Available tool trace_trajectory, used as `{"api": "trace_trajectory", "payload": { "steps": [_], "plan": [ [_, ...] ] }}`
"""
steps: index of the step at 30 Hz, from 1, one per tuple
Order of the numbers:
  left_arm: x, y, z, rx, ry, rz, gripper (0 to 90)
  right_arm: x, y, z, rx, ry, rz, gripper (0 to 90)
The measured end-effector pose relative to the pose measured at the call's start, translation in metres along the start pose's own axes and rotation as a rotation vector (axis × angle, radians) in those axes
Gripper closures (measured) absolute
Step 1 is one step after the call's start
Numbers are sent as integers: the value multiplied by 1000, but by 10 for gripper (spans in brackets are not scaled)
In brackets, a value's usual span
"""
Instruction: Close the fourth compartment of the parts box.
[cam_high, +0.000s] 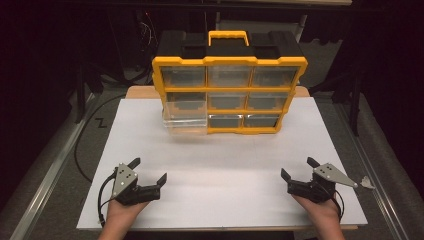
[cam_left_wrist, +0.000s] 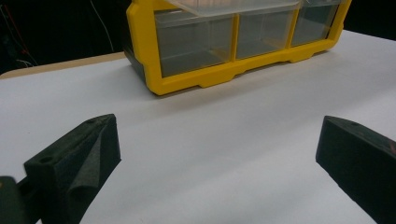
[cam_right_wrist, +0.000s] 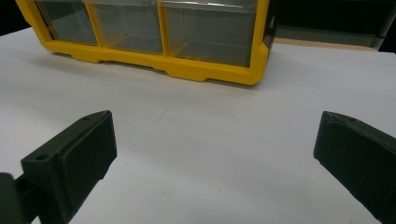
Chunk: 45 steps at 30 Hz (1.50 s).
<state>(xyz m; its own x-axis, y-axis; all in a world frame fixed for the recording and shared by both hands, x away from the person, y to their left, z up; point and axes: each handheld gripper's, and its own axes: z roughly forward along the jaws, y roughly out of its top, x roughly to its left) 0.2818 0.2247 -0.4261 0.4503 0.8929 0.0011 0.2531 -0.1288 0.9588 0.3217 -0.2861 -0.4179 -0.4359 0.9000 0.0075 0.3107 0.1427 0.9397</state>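
Near edge, high view: two hands come in from the bottom, each holding tongs low over the white worktop (cam_high: 220, 170).

Left tongs (cam_high: 149, 171) at about 7 o'clock on the board. Jaws wide apart, nothing between them. Grey plate on top; black cable loops off the left side. In the left gripper view the left tongs (cam_left_wrist: 217, 149) show both black jaws far apart over bare white surface.

Right tongs (cam_high: 299, 169) at about 5 o'clock. Jaws wide apart too, nothing held. Grey plate on top, pointing out toward 3 o'clock. In the right gripper view the right tongs (cam_right_wrist: 215, 147) stand the same way, jaws spread over bare worktop, faint marks on the surface between them.

Both tongs well apart from each other and well apart from the case.

Far side, toward 12 o'clock: yellow and black case (cam_high: 229, 82) stands upright on the worktop, its front facing the person. Yellow handle (cam_high: 228, 36) on top. Front is a grid of clear drawers, three across and three rows.

Drawer (cam_high: 185, 121) at bottom left of the grid is pulled forward, out beyond the yellow frame. Other drawers sit flush. Contents cannot be told; those seen in the gripper views look bare.

Case (cam_left_wrist: 233, 42) fills the top of the left gripper view; case (cam_right_wrist: 154, 37) likewise in the right gripper view.

Beyond the board: wooden edge, grey floor, dark room.
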Motion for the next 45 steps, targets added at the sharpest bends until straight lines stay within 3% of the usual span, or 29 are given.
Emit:
{"api": "trace_trajectory", "payload": {
  "steps": [12, 27, 45],
  "plan": [
    [7, -1, 0, -10, 19, -32, 5, 7, 0, 1, 0, -8, -36, 7],
    [7, -1, 0, 17, 18, -15, 4, 7, 1, 1, 10, -8, -46, 7],
    [10, 2, -3, 25, 26, -30, 25, 13, 3, 3, 0, 2, -60, 7]
  ]
}}
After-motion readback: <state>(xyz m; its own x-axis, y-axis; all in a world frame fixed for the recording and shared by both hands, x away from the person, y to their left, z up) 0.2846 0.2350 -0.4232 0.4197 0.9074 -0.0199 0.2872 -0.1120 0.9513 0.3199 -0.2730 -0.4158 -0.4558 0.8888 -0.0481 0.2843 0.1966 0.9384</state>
